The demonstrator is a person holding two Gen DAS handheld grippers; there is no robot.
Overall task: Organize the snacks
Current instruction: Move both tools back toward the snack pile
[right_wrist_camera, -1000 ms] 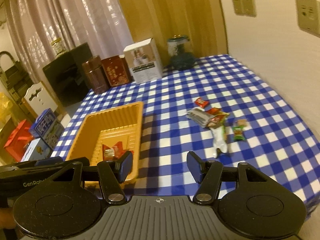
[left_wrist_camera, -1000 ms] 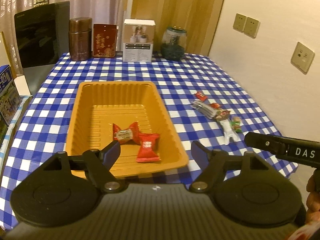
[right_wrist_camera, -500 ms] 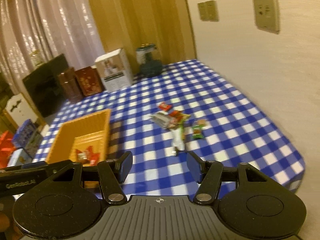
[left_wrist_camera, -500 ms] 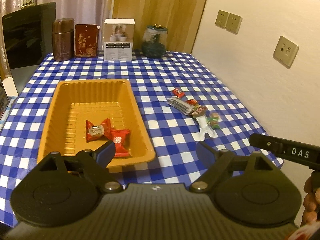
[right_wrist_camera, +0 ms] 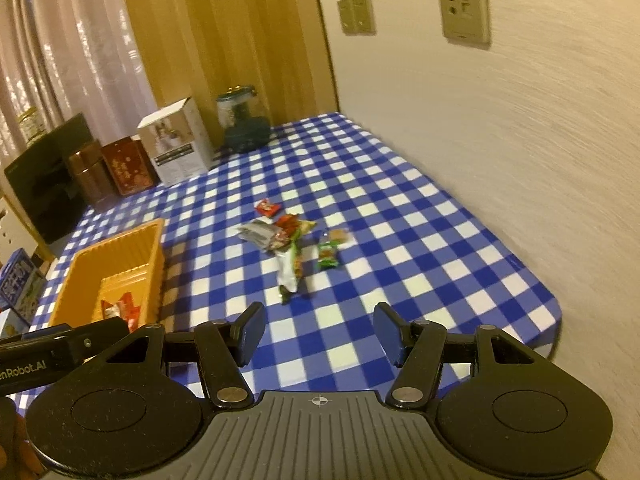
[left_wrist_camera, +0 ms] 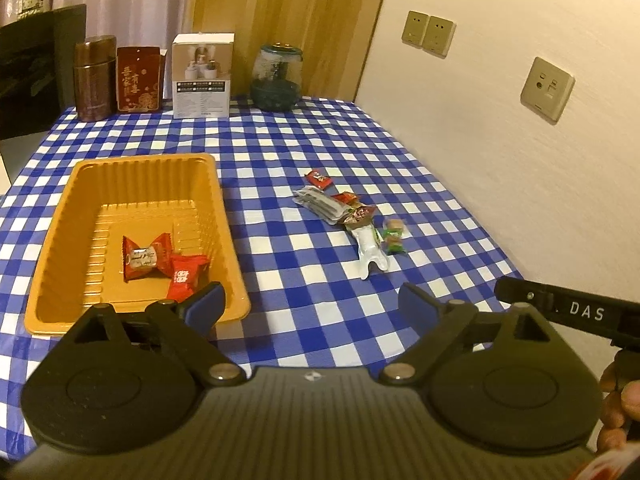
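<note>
L tongs (left_wrist_camera: 312, 302) & R tongs (right_wrist_camera: 319, 330) both agape, empty, side by side.

brown canister (left_wrist_camera: 93, 78) | red box (left_wrist_camera: 139, 79) | white box (left_wrist_camera: 203, 75) | glass jar (left_wrist_camera: 276, 77) | wall sockets (left_wrist_camera: 428, 35)

A blue-checked table (left_wrist_camera: 280, 148) carries an orange tray (left_wrist_camera: 224, 216), loose snack packets (left_wrist_camera: 352, 216) and boxes (left_wrist_camera: 203, 76).

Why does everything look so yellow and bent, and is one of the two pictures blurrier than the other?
Left wrist view: warm indoor light tints all orange; the fisheye lens bows the blue-and-white checked tablecloth, yet the orange plastic tray looks crisp. Right wrist view: same tint and bend, but the textured white wall is streaked and the pile of loose snack packets looks soft.
</note>
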